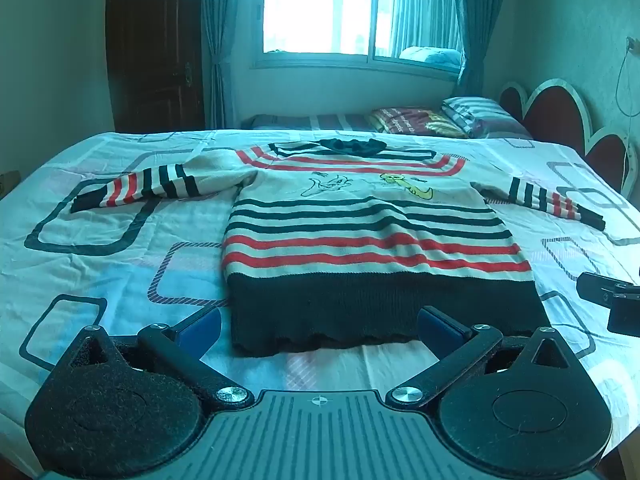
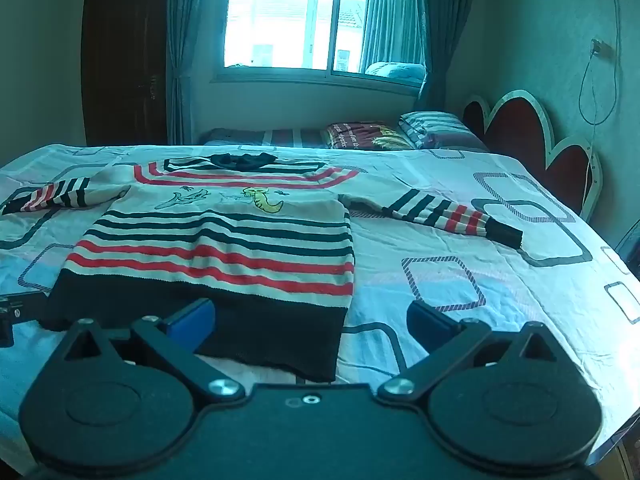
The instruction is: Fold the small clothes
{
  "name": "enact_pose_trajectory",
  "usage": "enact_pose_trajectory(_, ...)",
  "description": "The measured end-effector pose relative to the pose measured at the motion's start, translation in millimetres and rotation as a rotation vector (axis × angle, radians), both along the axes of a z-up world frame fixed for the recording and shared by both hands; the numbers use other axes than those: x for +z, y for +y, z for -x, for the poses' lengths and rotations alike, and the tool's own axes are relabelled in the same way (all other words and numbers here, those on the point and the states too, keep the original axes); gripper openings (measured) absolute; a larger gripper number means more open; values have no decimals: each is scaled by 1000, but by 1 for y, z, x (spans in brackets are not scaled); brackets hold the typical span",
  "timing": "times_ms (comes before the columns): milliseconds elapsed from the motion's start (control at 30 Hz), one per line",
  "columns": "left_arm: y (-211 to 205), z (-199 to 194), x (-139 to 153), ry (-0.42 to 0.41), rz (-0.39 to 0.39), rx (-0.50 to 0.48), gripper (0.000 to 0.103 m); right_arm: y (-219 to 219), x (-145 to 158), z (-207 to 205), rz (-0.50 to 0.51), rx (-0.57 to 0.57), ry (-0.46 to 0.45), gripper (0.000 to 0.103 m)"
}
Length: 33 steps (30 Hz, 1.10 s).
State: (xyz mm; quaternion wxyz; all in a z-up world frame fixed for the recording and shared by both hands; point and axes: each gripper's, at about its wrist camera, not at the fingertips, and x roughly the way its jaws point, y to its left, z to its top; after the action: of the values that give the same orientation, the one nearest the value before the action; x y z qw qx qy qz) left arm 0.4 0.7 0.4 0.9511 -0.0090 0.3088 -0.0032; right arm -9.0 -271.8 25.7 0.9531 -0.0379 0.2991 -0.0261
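Bed [image 1: 120, 264] fills both views, covered by a pale sheet printed with rounded-square outlines. Window [image 1: 320, 8] with teal curtains at 12 o'clock, dark door [image 1: 156, 52] at 10–11 o'clock, scalloped red headboard [image 1: 560, 116] at 2 o'clock, pillows [image 1: 476, 114] stacked just left of it.

Striped sweater [image 1: 360, 224] lies flat on the bed, front up, unfolded. Dark collar points to 12 o'clock, dark hem band to 6 o'clock. Red and dark stripes across cream body, cartoon drawings on the chest. Both sleeves spread out sideways: left sleeve [image 1: 140, 188] toward 9–10 o'clock, right sleeve [image 1: 552, 204] toward 3 o'clock, cuffs dark.

Left wrist view: sweater centred, hem just ahead of the left tongs [image 1: 320, 326]. Jaws spread wide, nothing between them; blue pads [image 1: 204, 326] flank the hem's two corners, touching or not unclear. Right tongs' dark body shows at 3 o'clock edge.

Right wrist view: sweater [image 2: 216, 248] sits at 10–11 o'clock of frame, its right sleeve [image 2: 448, 212] at 1–2 o'clock. Right tongs [image 2: 312, 322] spread wide, empty, straddling the hem's right corner: left pad over the dark band, right pad [image 2: 428, 322] over bare sheet. Left tongs' tip pokes in at 9 o'clock edge.
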Motion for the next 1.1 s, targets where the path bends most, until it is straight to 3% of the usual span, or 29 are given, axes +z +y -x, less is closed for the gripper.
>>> enact_pose_trajectory(1100, -12, -3, 0, -6, -28, -23, 103, -9, 2, -3, -4, -33, -11, 102)
